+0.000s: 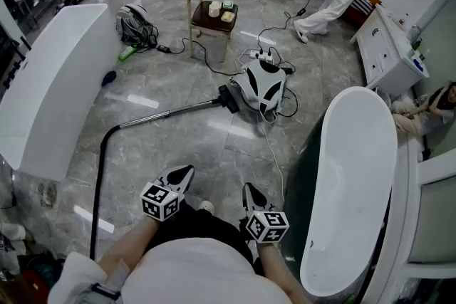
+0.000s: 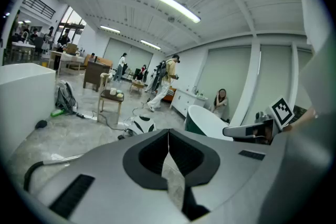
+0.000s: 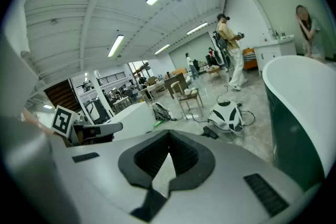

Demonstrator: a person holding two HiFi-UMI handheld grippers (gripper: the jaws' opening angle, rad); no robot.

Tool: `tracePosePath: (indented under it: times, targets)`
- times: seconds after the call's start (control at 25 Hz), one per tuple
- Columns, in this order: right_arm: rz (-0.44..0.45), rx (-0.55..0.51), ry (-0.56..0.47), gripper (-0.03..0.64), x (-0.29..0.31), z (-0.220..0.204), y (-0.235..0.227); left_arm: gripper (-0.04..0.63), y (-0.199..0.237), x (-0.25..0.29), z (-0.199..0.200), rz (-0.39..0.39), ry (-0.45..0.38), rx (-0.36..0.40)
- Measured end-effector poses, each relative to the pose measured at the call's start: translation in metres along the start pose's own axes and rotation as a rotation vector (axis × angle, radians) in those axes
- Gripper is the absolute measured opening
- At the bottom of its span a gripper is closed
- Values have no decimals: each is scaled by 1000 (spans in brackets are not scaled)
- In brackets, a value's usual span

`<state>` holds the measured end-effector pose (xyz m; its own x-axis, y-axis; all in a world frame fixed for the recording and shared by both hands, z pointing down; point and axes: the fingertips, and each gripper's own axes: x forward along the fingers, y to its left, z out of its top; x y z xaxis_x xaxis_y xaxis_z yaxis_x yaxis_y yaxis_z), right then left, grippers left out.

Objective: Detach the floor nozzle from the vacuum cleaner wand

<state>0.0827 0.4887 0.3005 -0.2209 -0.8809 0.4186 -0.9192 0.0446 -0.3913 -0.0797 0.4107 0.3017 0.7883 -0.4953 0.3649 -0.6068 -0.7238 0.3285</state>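
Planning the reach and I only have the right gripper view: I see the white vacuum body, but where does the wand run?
Observer: In the head view the metal wand lies on the floor, running left from the black floor nozzle beside the vacuum body.
Operator: And the left gripper?
Observer: The left gripper is shut, nothing between its jaws.
Operator: The wand's other end?
Observer: A black hose curves off it and runs back toward the camera, at the picture's left.
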Motion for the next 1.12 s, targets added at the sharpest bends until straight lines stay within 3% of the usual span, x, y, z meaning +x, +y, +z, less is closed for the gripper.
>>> tracePosePath:
  times: [0.16, 0.36, 0.6, 0.84, 1.12]
  targets:
    - [67, -73, -89, 15, 24, 52, 32, 11, -6, 3, 58, -30, -123, 61]
    - [65, -49, -164, 15, 47, 73, 62, 11, -15, -3, 95, -53, -240, 35]
    - [85, -46, -141, 15, 53, 63, 80, 11, -31, -16, 93, -79, -229, 70]
    - [69, -26, -117, 17, 59, 51, 82, 12, -37, -21, 70, -75, -198, 47]
    - [119, -13, -99, 17, 77, 47, 85, 11, -17, -8, 59, -44, -164, 26]
